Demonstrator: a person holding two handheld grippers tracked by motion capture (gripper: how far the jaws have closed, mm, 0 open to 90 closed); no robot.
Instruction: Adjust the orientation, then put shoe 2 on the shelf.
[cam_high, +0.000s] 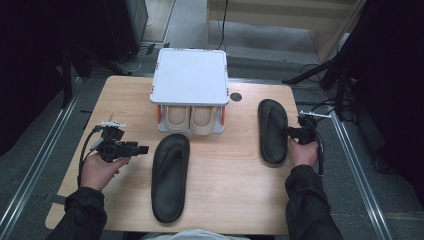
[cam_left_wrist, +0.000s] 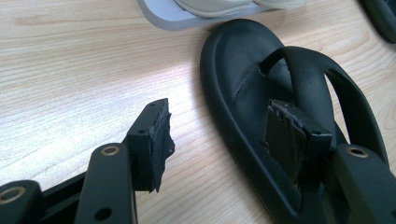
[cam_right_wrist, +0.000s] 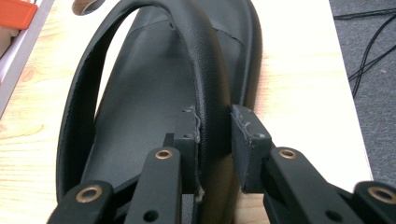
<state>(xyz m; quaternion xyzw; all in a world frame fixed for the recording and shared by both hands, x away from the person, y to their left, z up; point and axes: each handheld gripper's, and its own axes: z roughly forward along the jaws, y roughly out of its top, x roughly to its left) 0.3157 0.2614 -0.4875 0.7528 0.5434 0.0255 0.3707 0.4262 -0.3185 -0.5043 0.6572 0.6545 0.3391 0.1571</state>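
Note:
Two black flip-flops lie on the wooden table (cam_high: 235, 195). Beside the left flip-flop (cam_high: 170, 175) my left gripper (cam_high: 145, 149) points at it from the left. In the left gripper view that gripper (cam_left_wrist: 219, 126) is open: one jaw is over bare wood, the other over the sole's edge (cam_left_wrist: 224, 107). At the table's right side, my right gripper (cam_high: 291, 132) meets the right flip-flop (cam_high: 272, 132) from the right. In the right gripper view it (cam_right_wrist: 215, 126) is shut on the flip-flop's strap (cam_right_wrist: 205, 70), with a pad against each side.
A white shoe rack (cam_high: 190, 80) stands at the back middle of the table, with a pair of beige shoes (cam_high: 191, 119) on its lower shelf. A round hole (cam_high: 235, 96) sits in the tabletop beside it. Cables and stands lie on the floor to the right.

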